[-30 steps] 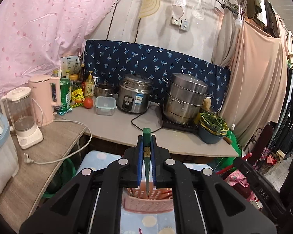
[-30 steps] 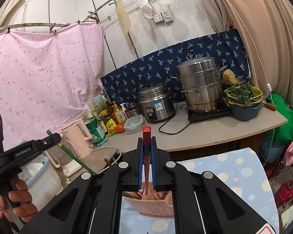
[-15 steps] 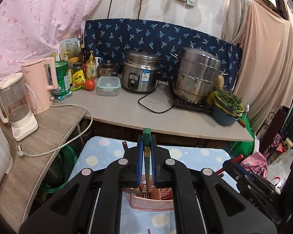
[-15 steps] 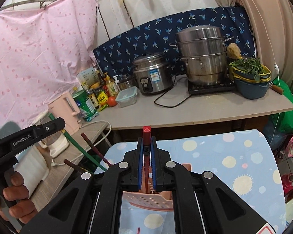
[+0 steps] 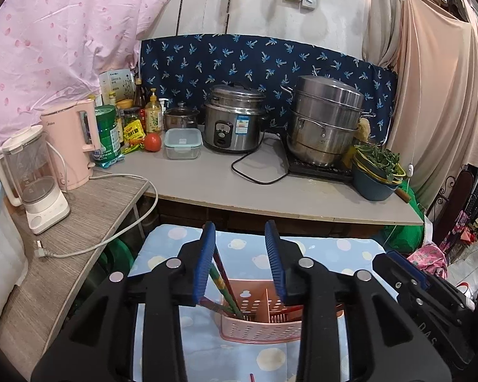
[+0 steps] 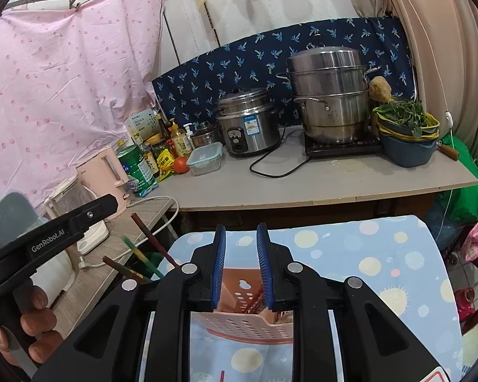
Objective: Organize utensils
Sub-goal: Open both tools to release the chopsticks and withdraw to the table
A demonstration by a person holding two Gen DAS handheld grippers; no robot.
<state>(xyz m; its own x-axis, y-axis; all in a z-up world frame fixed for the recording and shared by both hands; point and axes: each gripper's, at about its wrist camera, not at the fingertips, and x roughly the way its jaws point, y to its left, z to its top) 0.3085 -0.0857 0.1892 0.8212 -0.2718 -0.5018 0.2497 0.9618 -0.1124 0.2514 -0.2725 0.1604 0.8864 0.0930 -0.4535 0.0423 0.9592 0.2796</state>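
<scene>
Chopsticks (image 5: pixel 221 281) lean in pink basket (image 5: pixel 261 328) between parted left tool (image 5: pixel 240 262) fingers.

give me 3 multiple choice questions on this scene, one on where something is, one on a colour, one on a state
1. Where is the tomato?
A. in the basket
B. on the counter beside the clear lidded box
C. on the blue cloth

2. What colour is the basket?
A. pink
B. green
C. white

3. How do the left gripper jaws stand?
A. shut on a chopstick
B. shut on nothing
C. open

Answers:
1 B, it sits by the box on the counter.
2 A, its perforated walls are pink.
3 C, a gap shows between the blue pads, and the green chopstick stands in the basket.
</scene>
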